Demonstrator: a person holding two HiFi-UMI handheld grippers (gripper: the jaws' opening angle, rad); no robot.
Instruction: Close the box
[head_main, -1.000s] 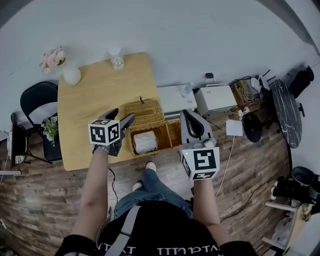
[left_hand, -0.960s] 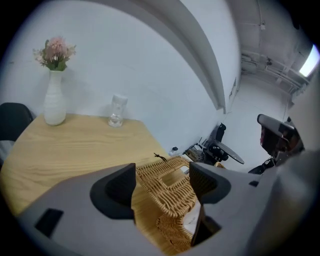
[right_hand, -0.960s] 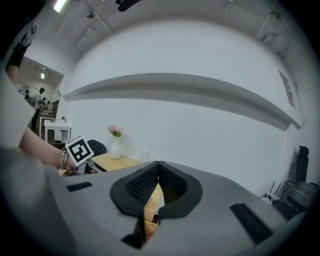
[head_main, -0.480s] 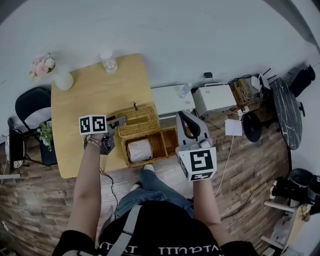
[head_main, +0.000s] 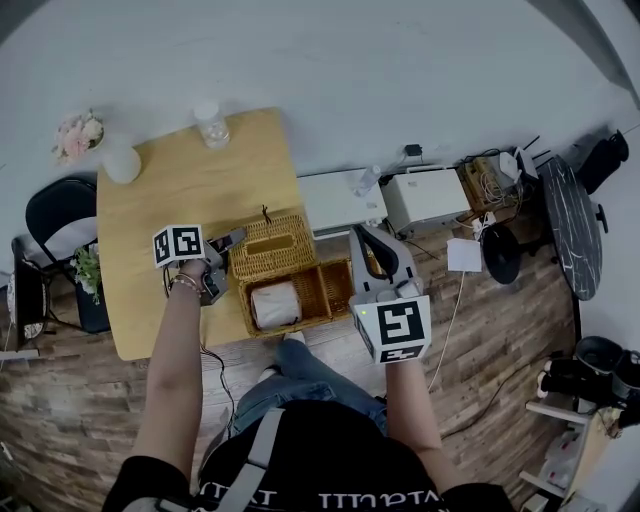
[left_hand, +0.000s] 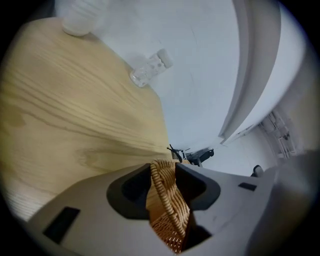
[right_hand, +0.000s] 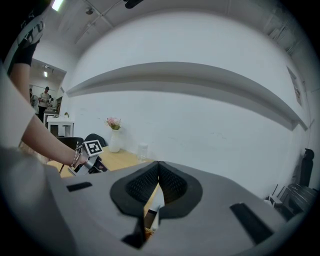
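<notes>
A wicker box (head_main: 326, 286) sits at the table's front right corner with a white roll (head_main: 273, 303) inside. Its woven lid (head_main: 272, 245) lies folded back behind it. My left gripper (head_main: 235, 238) is at the lid's left edge. In the left gripper view its jaws have just been closing and now pinch the wicker lid (left_hand: 167, 200) between the left gripper's (left_hand: 164, 170) pads. My right gripper (head_main: 362, 235) hovers just off the box's right end, and the right gripper (right_hand: 158, 165) is shut with nothing in it.
On the wooden table (head_main: 190, 180) a clear bottle (head_main: 210, 122) and a white vase (head_main: 120, 160) with pink flowers stand at the back. A black chair (head_main: 55, 215) is left of the table. White units (head_main: 430, 195) and cables lie on the floor to the right.
My left gripper has dropped, rolled over and moved to the lid's left edge, and its jaws have closed on the wicker. The right gripper has shifted slightly and stays shut.
</notes>
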